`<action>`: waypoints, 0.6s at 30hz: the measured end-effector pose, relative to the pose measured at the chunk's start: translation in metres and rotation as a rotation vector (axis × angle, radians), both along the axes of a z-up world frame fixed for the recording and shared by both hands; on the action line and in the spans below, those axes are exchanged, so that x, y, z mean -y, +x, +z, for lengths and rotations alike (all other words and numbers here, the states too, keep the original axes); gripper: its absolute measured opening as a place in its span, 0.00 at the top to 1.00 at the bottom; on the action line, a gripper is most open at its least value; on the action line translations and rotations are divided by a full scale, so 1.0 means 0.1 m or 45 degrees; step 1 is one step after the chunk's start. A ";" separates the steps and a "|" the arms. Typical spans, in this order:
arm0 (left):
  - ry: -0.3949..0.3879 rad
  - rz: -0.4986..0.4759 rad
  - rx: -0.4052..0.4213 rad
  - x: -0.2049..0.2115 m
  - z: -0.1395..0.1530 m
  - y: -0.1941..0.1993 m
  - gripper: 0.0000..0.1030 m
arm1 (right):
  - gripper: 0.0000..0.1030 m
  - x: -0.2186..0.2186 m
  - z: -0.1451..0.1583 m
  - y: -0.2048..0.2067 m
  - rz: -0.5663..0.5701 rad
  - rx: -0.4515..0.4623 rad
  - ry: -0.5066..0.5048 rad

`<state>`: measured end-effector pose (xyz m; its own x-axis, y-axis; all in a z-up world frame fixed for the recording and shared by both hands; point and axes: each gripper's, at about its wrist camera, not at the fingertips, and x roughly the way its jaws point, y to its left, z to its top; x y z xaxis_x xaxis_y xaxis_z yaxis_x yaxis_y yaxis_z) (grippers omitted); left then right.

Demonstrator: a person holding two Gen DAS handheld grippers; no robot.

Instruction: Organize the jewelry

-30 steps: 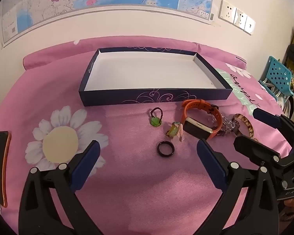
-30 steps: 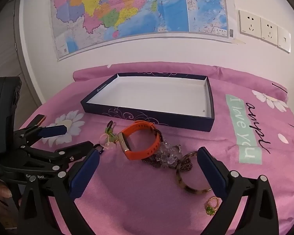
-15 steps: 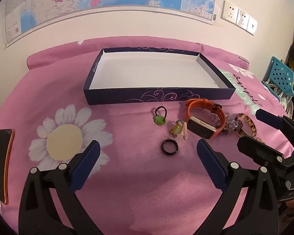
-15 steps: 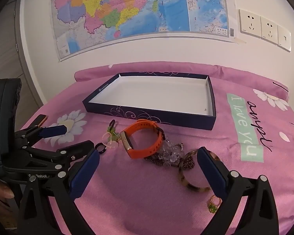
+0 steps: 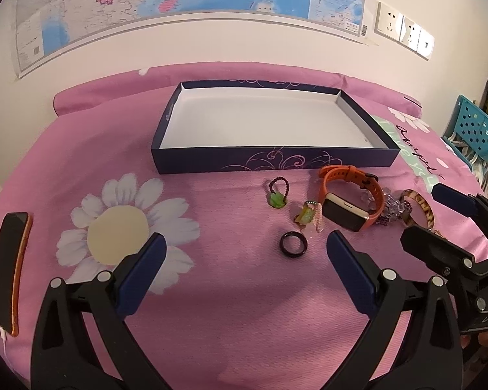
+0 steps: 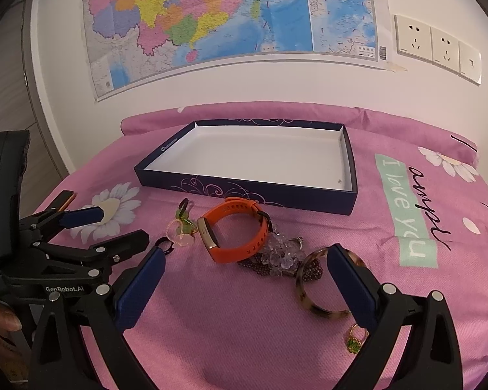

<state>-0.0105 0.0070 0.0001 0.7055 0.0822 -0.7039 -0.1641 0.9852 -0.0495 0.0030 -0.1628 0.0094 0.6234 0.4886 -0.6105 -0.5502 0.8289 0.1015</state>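
Both views are shifted slightly: box [image 5: 270, 130] and jewelry are now seen a bit further right and lower in the left view. Left gripper [image 5: 244, 260] is held wide open over the black ring [image 5: 293, 243]. Right gripper [image 6: 244, 274] is gaping too, nothing clamped, above the watch [image 6: 236, 230] and bangle [image 6: 322, 286] (all lying on pink cloth [image 5: 211, 292], in front of the box).

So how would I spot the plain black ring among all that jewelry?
Start at the dark blue box on the pink bedspread, then come toward the camera past the orange watch. The black ring lies flat, alone and nearest: a smooth dark band without stone or beads.
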 end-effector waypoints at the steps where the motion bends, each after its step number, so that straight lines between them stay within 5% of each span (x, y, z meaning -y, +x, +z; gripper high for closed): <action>1: 0.002 0.003 0.001 0.00 0.00 0.00 0.06 | 0.07 0.00 0.00 0.01 0.000 -0.003 0.000; 18: 0.023 0.021 0.017 -0.01 0.01 -0.04 0.06 | 0.07 0.01 0.00 -0.01 -0.014 0.016 -0.005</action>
<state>-0.0145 0.0081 0.0009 0.7133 0.1064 -0.6928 -0.1798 0.9831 -0.0342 0.0021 -0.1638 0.0095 0.6359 0.4794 -0.6048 -0.5425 0.8350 0.0915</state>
